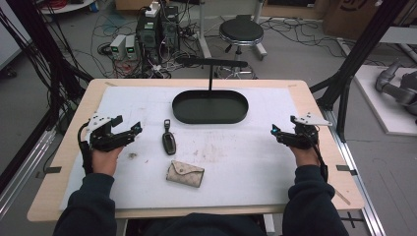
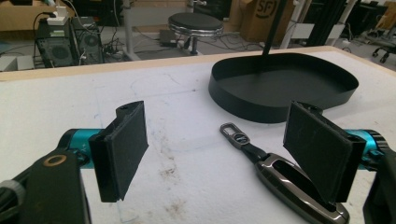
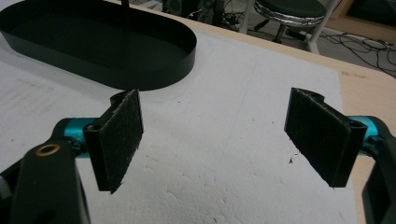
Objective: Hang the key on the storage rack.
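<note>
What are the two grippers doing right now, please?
Left gripper: open, holding nothing, fingers either side of the car key.
Right gripper: open, holding nothing, over bare table.

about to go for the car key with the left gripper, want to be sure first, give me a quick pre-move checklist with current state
1. Left gripper open wide enough for the key: ok, its fingers stand well apart with nothing between them.
2. Car key free to pick: ok, it lies flat on the white mat, apart from the key pouch.
3. Key close to the left gripper: ok, it lies just beyond the fingers in the left gripper view.
4. Right gripper out of the way: ok, open over bare mat at the right side.
5. Black tray empty: ok.
6. Key's ring clip closed: cannot tell.
</note>
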Motion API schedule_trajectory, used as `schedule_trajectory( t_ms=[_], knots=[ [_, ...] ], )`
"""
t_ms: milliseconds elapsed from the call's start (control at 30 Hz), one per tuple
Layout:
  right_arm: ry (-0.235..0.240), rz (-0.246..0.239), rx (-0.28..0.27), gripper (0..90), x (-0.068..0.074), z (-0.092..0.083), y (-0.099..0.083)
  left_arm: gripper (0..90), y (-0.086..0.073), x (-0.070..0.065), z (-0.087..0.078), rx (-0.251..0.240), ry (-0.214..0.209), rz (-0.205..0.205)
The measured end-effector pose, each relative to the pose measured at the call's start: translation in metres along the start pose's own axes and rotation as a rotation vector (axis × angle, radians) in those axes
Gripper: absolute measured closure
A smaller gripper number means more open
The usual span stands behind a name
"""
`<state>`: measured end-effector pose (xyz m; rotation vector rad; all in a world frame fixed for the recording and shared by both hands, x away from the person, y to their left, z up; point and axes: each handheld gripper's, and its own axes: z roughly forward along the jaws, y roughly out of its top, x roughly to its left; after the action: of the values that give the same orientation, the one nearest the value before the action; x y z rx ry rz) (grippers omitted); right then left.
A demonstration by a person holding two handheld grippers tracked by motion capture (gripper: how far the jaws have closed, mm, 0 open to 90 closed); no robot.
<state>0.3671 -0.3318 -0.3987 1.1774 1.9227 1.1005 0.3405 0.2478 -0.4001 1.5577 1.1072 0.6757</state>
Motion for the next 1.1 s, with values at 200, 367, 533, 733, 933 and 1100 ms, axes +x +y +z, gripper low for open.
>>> schedule_trajectory(
  t_ms=[200,367,533,733,933,1100],
  knots=[
    [0.005,-0.003,0.000,20.0,0.001,0.000,0.000,22.8,0.001,-0.008,0.005,0.019,-0.014,-0.003],
    [0.008,0.005,0.002,20.0,-0.001,0.002,-0.001,23.3,0.002,-0.014,0.015,0.041,-0.036,-0.010],
    [0.011,0.000,0.000,19.9,0.001,-0.001,-0.002,25.9,0.001,-0.027,0.025,0.074,-0.069,-0.009],
    [0.001,-0.013,0.000,20.0,0.004,-0.002,-0.001,26.4,-0.002,-0.044,0.037,0.120,-0.093,0.001],
    [0.004,-0.025,0.004,20.0,0.009,0.000,0.001,28.8,-0.010,-0.062,0.057,0.204,-0.092,0.027],
    [0.011,-0.020,0.008,20.0,0.008,0.001,0.000,30.7,-0.021,-0.063,0.075,0.316,-0.069,0.011]
  ],
)
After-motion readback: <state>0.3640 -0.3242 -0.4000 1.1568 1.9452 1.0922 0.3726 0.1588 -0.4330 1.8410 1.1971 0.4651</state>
